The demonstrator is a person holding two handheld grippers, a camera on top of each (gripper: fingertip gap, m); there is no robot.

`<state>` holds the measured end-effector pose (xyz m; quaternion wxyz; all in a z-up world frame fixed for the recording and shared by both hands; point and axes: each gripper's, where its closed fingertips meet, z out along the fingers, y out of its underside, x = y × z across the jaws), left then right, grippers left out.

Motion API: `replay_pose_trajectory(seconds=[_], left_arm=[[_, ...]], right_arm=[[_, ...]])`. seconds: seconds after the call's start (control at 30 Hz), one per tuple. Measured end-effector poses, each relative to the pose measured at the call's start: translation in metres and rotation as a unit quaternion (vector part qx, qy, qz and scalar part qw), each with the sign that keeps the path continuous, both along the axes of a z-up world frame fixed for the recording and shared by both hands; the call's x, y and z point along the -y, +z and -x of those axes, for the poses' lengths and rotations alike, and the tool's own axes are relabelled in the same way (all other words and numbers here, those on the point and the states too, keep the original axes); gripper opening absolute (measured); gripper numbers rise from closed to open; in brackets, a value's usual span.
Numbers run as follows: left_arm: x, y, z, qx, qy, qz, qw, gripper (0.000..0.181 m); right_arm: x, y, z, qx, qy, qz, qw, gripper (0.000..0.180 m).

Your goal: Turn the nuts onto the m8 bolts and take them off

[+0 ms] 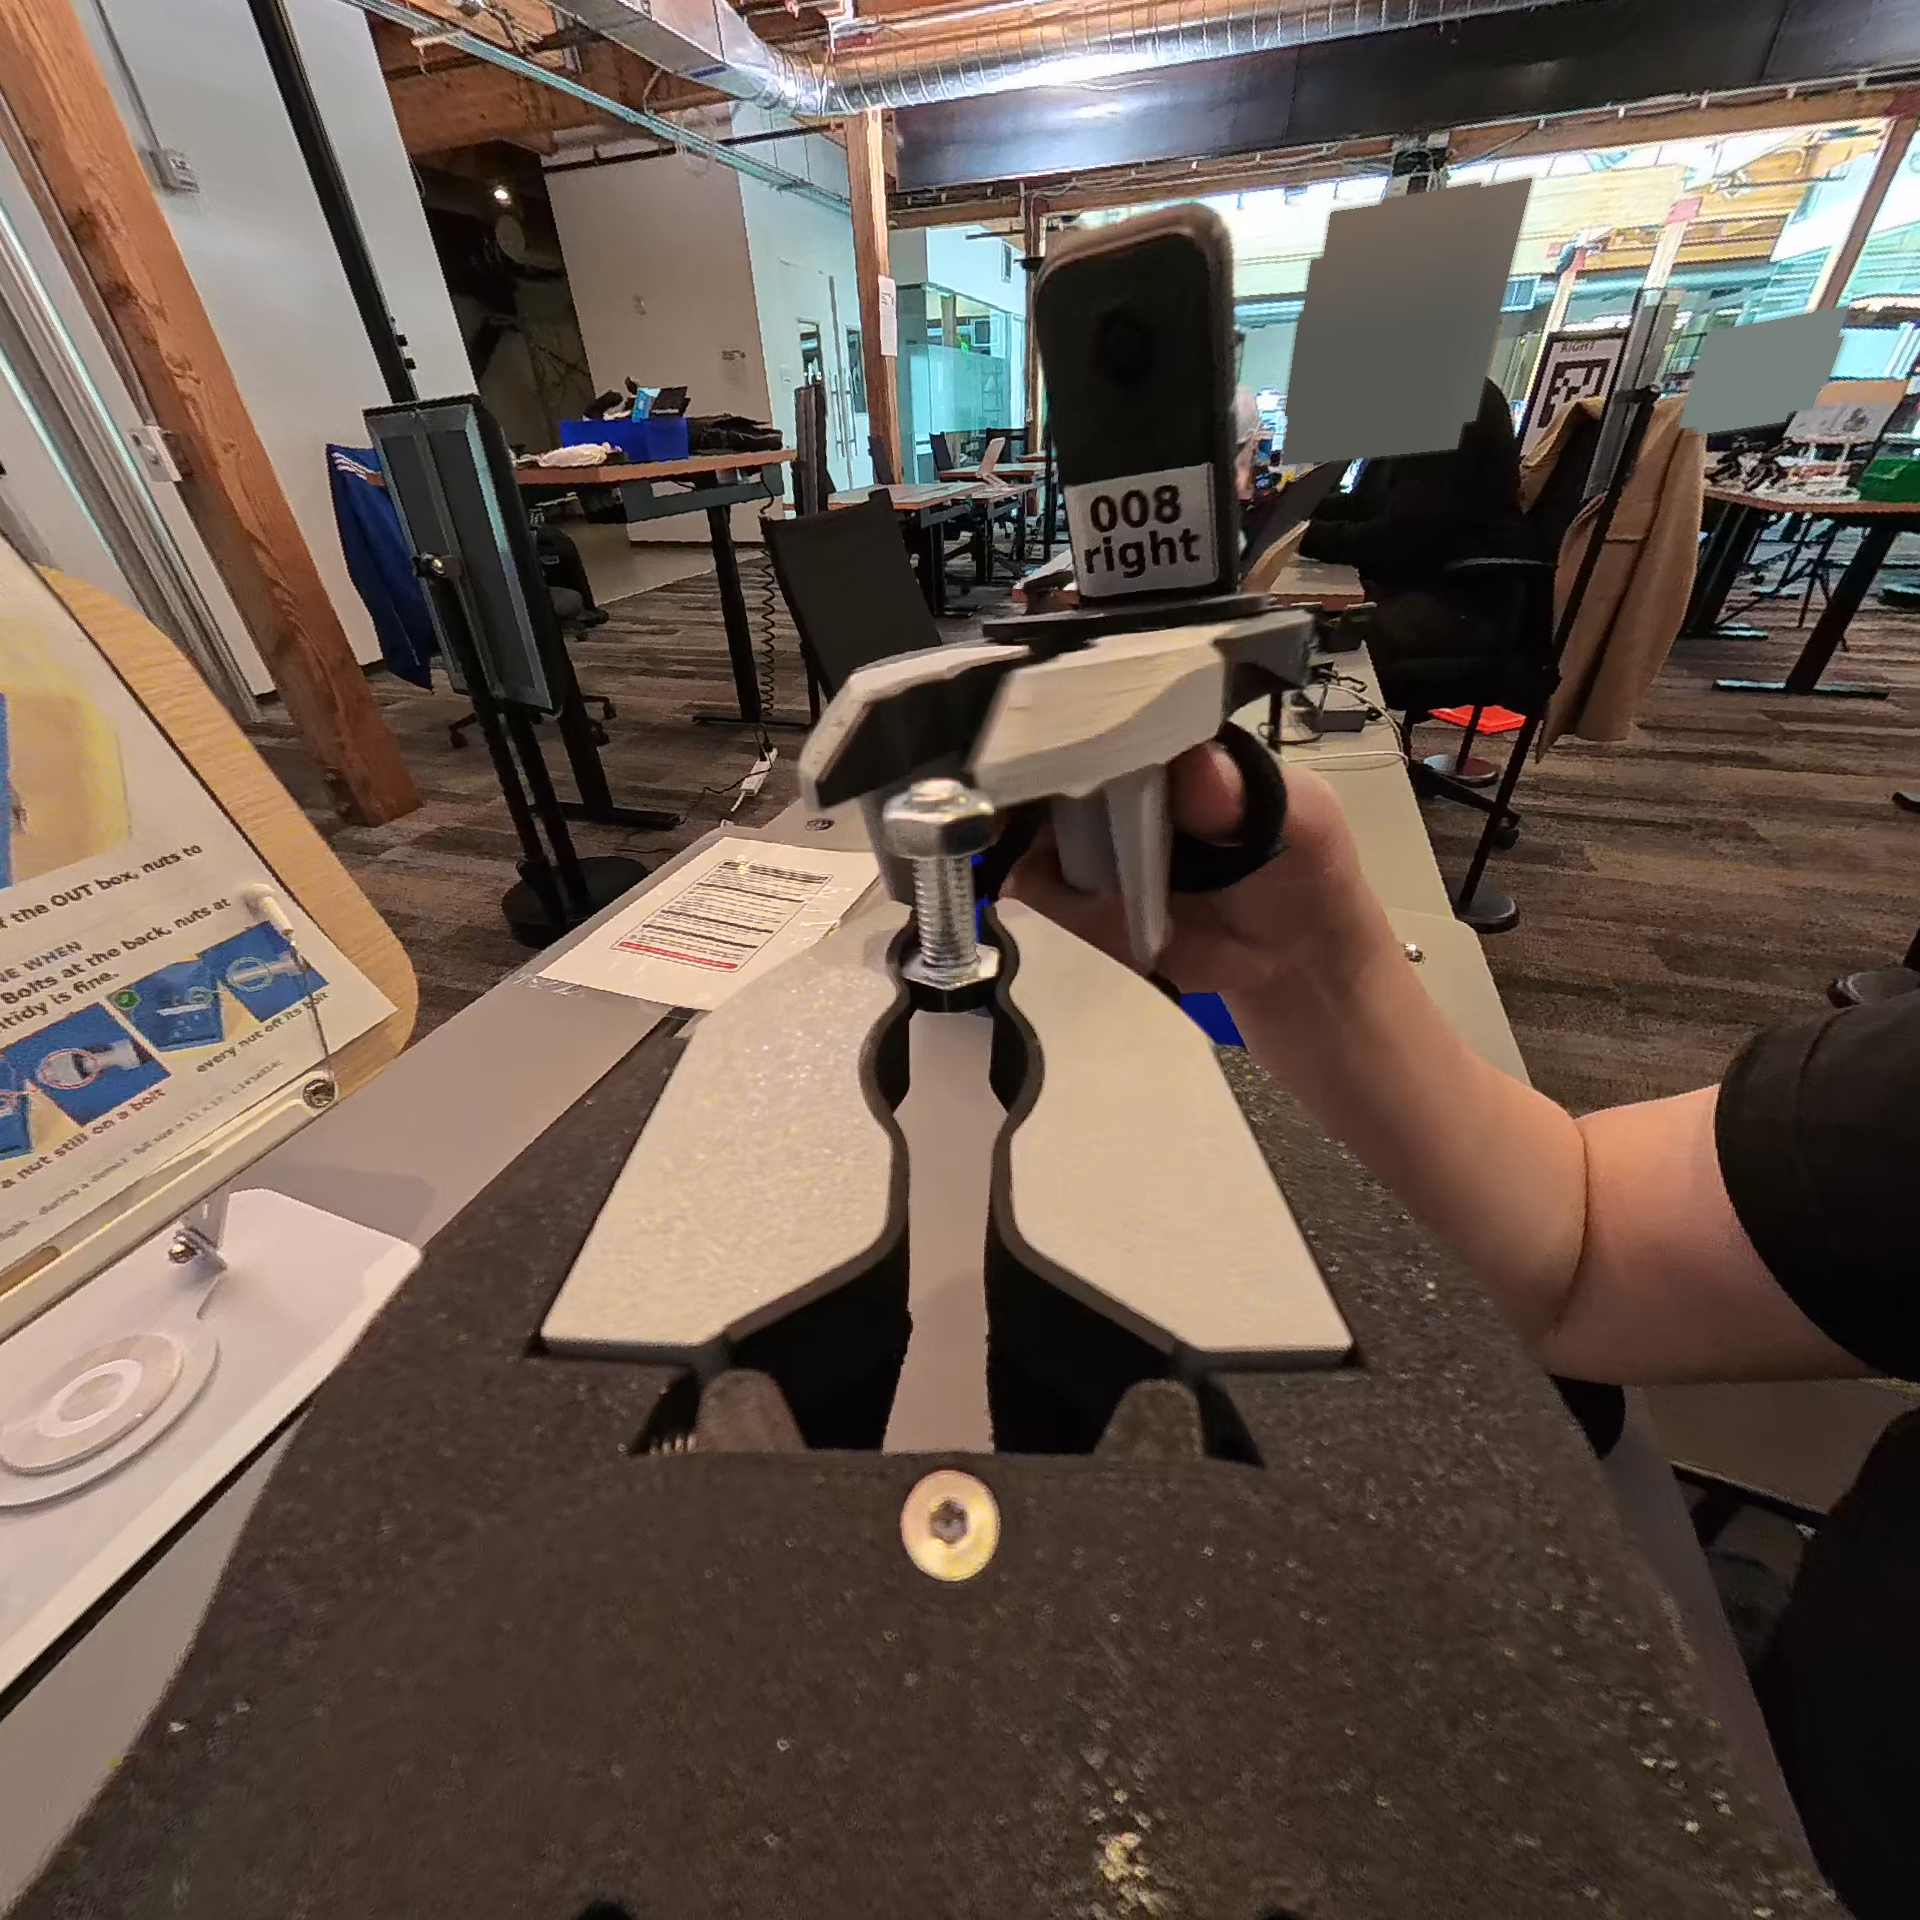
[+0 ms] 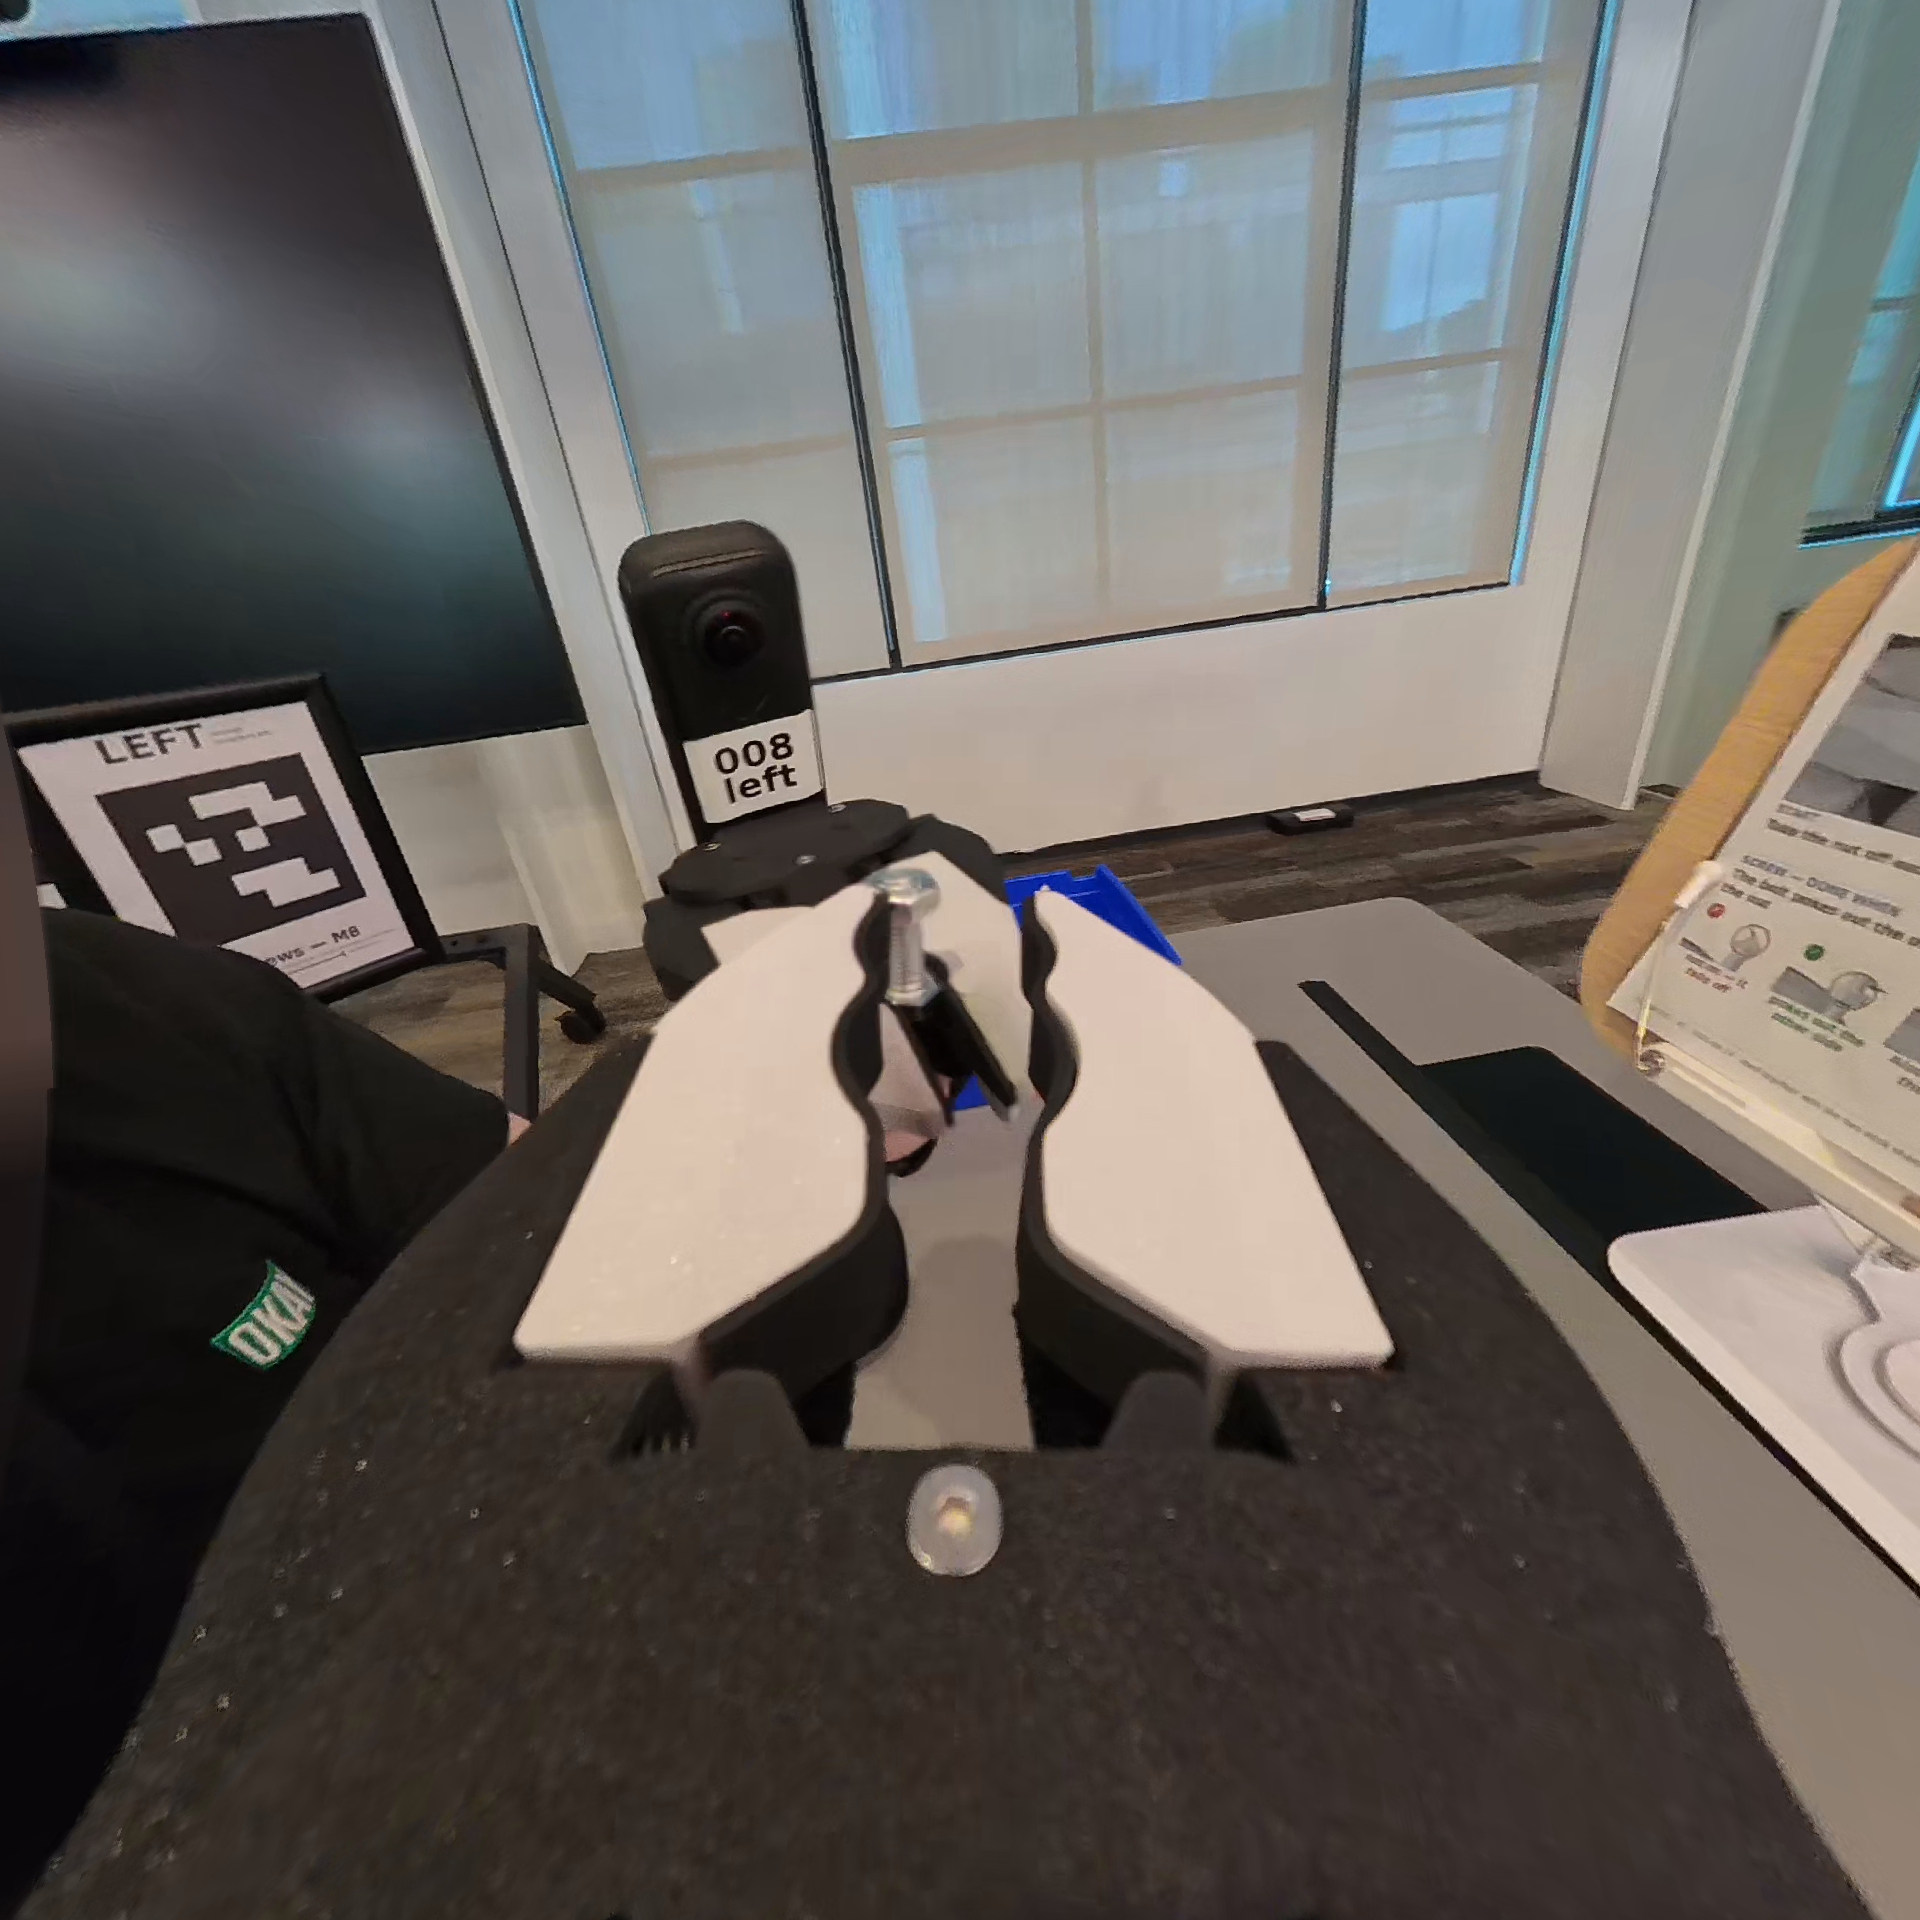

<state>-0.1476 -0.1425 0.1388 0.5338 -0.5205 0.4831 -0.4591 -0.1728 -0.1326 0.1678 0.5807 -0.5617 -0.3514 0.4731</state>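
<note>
- My left tongs (image 1: 951,971) pinch a silver nut (image 1: 951,968) at their tips, at 12 o'clock in the left wrist view.
- A bolt (image 1: 943,883) stands upright in that nut, head up, its thread running down into it.
- My right tongs (image 1: 904,748) are over the bolt head at about 12 o'clock, above my left tips; whether they pinch the head or only touch it I cannot tell.
- In the right wrist view the right tongs (image 2: 940,935) look slightly spread, with the bolt (image 2: 902,940) between the tips at 12 o'clock.
- My right hand (image 1: 1226,883) grips the handle at 2 o'clock.
- A grey table (image 1: 582,1049) lies below, with a printed sheet (image 1: 727,914) at 11 o'clock and an instruction board (image 1: 135,935) at 9 o'clock.
- A blue bin (image 2: 1091,914) peeks out behind the tongs at 1 o'clock in the right wrist view.
</note>
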Motion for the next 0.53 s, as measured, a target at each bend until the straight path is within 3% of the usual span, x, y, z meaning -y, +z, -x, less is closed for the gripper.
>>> replay_pose_trajectory(seconds=[0.53], left_arm=[[-0.002, 0.001, 0.001, -0.001, 0.005, -0.001, 1.0, 0.01]], right_arm=[[-0.002, -0.001, -0.001, 0.018, -0.021, -0.024, 0.999, 0.026]])
